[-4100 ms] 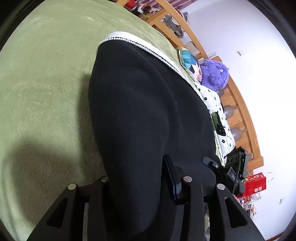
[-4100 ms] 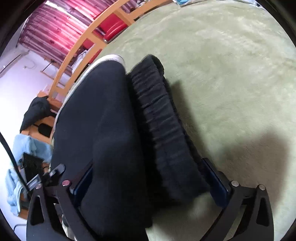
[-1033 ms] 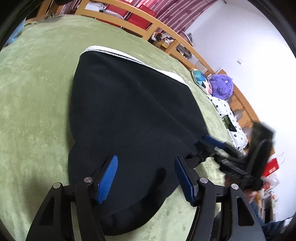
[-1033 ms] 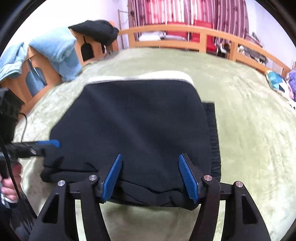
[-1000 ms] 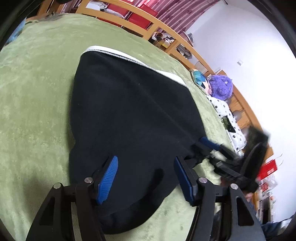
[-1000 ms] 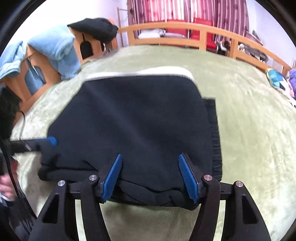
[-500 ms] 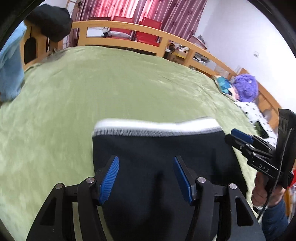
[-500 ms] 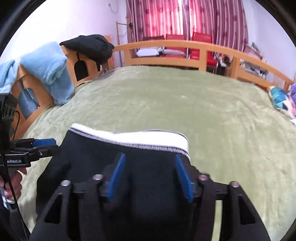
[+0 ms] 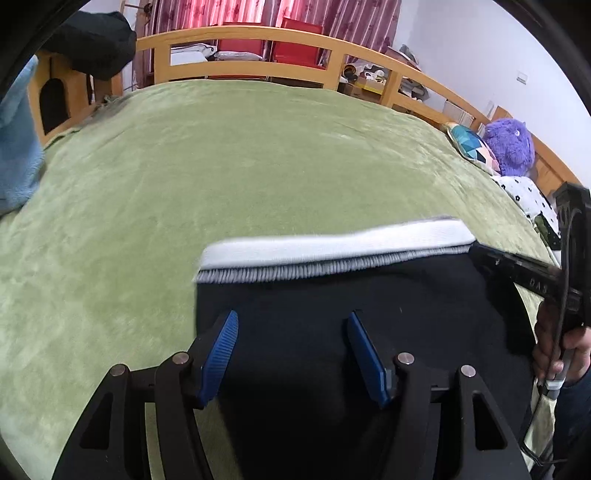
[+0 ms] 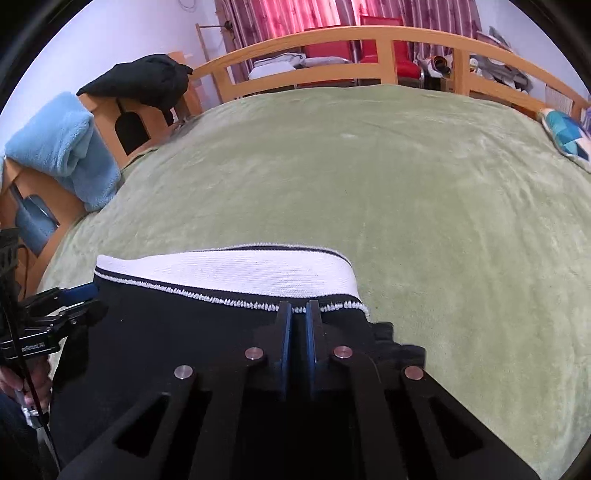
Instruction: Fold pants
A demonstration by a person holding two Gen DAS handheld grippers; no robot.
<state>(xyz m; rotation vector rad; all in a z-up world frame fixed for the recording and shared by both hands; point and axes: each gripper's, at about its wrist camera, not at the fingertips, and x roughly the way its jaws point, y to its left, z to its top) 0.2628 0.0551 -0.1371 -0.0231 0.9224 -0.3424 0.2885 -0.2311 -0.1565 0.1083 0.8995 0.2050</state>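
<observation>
The folded black pants [image 9: 369, 291] with a white waistband [image 9: 332, 245] lie on the green blanket, waistband at the far edge. My left gripper [image 9: 291, 325] is open above the black fabric and holds nothing. My right gripper [image 10: 298, 308] has its blue pads closed together just behind the waistband [image 10: 229, 271] near the right corner; whether fabric is pinched between them does not show. In the left wrist view the right gripper [image 9: 517, 271] is at the waistband's right end. In the right wrist view the left gripper [image 10: 74, 295] is at the pants' left edge.
The green blanket [image 9: 221, 155] covers a bed with a wooden rail [image 9: 258, 35] at the far side. A blue towel [image 10: 62, 147] and a dark garment [image 10: 144, 81] hang at left. A patterned pillow [image 9: 471, 146] and purple plush [image 9: 511, 146] lie at right.
Both grippers pulled back and tilted up from the near fold toward the waistband. The right gripper's jaws went from open to closed. The left stayed open.
</observation>
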